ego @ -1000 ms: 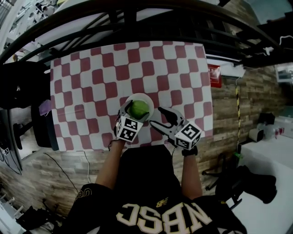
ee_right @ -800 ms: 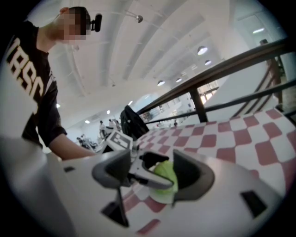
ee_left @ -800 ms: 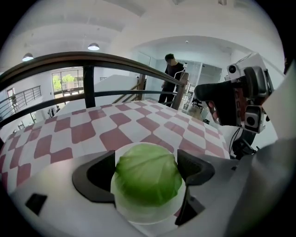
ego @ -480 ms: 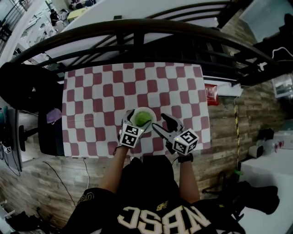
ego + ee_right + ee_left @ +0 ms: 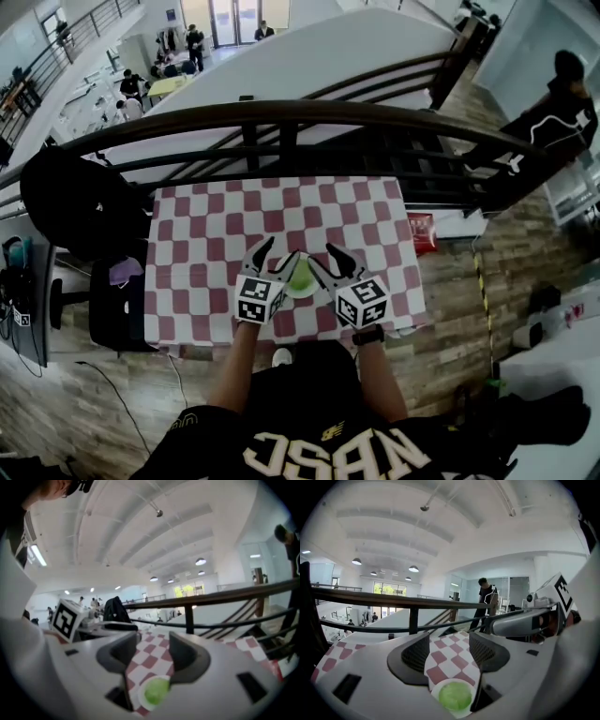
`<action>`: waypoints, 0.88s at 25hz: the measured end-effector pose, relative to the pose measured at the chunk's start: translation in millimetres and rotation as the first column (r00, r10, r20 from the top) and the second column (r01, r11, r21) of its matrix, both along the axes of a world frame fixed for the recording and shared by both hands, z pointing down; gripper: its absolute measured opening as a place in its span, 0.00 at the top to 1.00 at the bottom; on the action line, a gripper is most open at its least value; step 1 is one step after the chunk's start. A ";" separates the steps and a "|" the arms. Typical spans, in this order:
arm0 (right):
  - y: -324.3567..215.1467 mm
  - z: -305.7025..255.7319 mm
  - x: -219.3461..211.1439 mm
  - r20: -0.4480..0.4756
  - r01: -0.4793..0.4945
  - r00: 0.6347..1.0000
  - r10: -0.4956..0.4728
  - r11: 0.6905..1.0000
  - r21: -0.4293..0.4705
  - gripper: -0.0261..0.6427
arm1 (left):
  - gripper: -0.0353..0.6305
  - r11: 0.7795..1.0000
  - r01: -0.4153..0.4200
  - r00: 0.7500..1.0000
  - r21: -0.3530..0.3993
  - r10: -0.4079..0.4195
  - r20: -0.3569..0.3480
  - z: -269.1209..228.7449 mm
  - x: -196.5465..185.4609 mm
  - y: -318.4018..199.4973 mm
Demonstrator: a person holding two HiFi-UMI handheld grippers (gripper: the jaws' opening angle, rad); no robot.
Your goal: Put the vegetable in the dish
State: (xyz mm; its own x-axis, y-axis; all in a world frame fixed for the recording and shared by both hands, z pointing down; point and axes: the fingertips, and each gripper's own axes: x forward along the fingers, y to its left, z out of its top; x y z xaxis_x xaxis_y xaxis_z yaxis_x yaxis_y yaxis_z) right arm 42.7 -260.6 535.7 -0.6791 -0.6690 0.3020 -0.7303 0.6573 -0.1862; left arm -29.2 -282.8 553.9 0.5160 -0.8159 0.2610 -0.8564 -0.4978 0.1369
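Note:
A round green vegetable (image 5: 301,275) lies in a small white dish (image 5: 292,290) near the front edge of the red-and-white checked table (image 5: 206,234). Both grippers hang above the table, one on each side of the dish. My left gripper (image 5: 275,255) is open and empty, and its jaws have just been closing. In the left gripper view the vegetable (image 5: 455,696) and dish (image 5: 437,693) show far below the left gripper (image 5: 449,651). My right gripper (image 5: 153,654) is also open, empty, and its jaws have just been closing. The vegetable (image 5: 157,691) lies below it.
A dark metal railing (image 5: 281,117) runs along the table's far side. A black bag (image 5: 70,202) and a purple item (image 5: 122,272) sit at the table's left. A red object (image 5: 422,232) is beside the right edge. People stand farther off.
Both grippers have risen from the dish. The left jaws, which were around the vegetable, are now clear of it. The vegetable stays in the dish. The head view takes in more of the room.

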 end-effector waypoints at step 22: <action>67.6 -93.6 -11.0 -0.016 -0.226 0.971 0.238 0.940 0.257 0.94 | 0.92 0.966 0.145 0.989 0.214 -0.140 -0.038 -99.0 -44.8 79.3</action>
